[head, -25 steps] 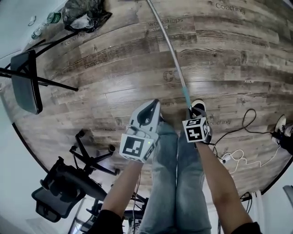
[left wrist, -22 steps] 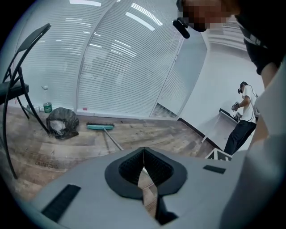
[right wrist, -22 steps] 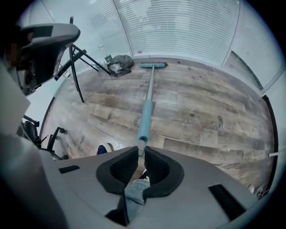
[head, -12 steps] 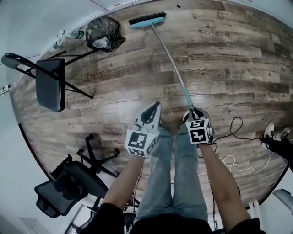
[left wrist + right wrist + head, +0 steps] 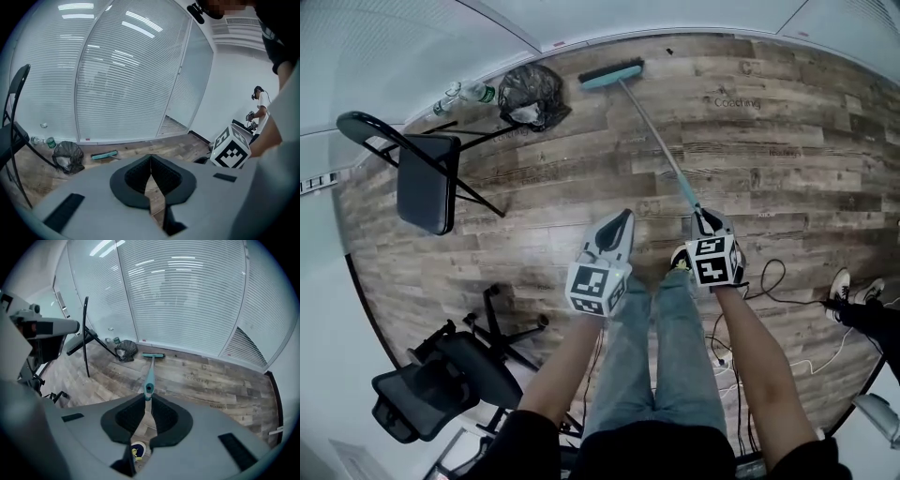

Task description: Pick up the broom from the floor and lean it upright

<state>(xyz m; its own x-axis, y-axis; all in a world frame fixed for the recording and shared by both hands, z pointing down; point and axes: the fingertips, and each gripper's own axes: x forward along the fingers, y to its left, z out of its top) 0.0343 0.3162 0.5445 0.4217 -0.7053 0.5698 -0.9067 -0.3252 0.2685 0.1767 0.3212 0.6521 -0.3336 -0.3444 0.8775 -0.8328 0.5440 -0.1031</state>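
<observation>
One broom (image 5: 649, 129): teal brush head, thin silver shaft, teal grip at the handle end. The brush head rests on the plank floor (image 5: 787, 122) close to the foot of the wall, and the shaft slants from there back toward the person, with the handle end raised. Both forearms reach forward above the person's jeans-clad legs.

The right gripper (image 5: 701, 215) points steeply down. Its jaws are a narrow gap apart and clamped on the tip of the teal grip. The left gripper (image 5: 623, 215) is just beside it and tilted less steeply. Its jaws are pressed together with nothing between them.

A black bag (image 5: 534, 89) sits by the wall, left of the brush head, with pale crumpled material showing at its mouth. Two bottles (image 5: 469, 93) stand just left of the bag.
</observation>
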